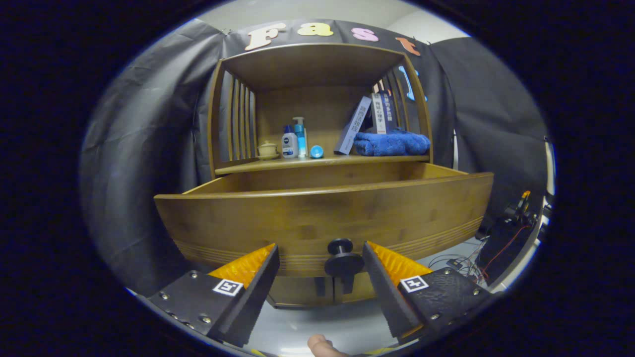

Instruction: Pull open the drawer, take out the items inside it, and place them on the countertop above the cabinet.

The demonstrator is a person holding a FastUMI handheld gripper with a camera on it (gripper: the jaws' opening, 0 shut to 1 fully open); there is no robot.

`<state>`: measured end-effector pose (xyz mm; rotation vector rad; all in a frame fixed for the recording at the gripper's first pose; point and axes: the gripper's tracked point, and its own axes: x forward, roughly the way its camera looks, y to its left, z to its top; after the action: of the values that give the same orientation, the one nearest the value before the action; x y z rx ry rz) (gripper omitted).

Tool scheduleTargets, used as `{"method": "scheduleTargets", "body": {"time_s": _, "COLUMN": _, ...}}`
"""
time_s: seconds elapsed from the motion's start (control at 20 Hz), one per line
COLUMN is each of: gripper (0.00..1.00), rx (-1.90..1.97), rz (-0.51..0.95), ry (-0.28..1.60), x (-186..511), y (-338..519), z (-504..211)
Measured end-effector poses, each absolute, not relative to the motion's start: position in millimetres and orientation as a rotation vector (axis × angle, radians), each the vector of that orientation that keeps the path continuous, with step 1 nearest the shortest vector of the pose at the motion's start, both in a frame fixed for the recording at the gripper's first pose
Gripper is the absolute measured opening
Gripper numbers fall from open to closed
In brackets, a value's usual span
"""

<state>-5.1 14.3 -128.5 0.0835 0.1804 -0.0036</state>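
A wooden cabinet stands ahead with its drawer [322, 213] pulled out toward me. The drawer's dark round knob [342, 255] sits low on the front panel, between my fingers and nearer the right one. My gripper [320, 260] is open, its fingers apart on either side of the knob without pressing it. The drawer's inside is hidden behind its front panel. Above it the countertop [327, 161] carries a small lidded cup [268, 149], a white bottle [289, 142], a blue pump bottle [300, 136], a blue round cap [316, 151], leaning books [369, 121] and a folded blue towel [392, 144].
Slatted wooden sides and a top panel enclose the shelf space over the countertop. Cables and a dark device [506, 223] lie on the floor to the right of the cabinet. A fingertip [322, 344] shows below the fingers. Black cloth hangs behind and beside the cabinet.
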Motion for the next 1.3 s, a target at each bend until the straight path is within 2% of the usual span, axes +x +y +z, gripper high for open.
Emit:
{"method": "scheduleTargets", "body": {"time_s": 0.05, "gripper": 0.99, "rx": 0.102, "rz": 0.006, "ry": 0.242, "x": 1.0, "y": 14.6, "z": -142.3}}
{"method": "scheduleTargets", "body": {"time_s": 0.4, "gripper": 0.99, "rx": 0.063, "rz": 0.028, "ry": 0.207, "x": 19.7, "y": 14.9, "z": -141.7}}
{"method": "scheduleTargets", "body": {"time_s": 0.65, "gripper": 0.99, "rx": -0.047, "rz": -0.004, "ry": 0.189, "x": 59.8, "y": 15.9, "z": -139.1}}
{"method": "scheduleTargets", "body": {"time_s": 1.0, "gripper": 0.99, "rx": 0.007, "rz": -0.007, "ry": 0.173, "x": 122.4, "y": 22.0, "z": -133.4}}
{"method": "scheduleTargets", "body": {"time_s": 1.3, "gripper": 0.99, "rx": 0.018, "rz": -0.01, "ry": 0.178, "x": 146.3, "y": 24.8, "z": -134.1}}
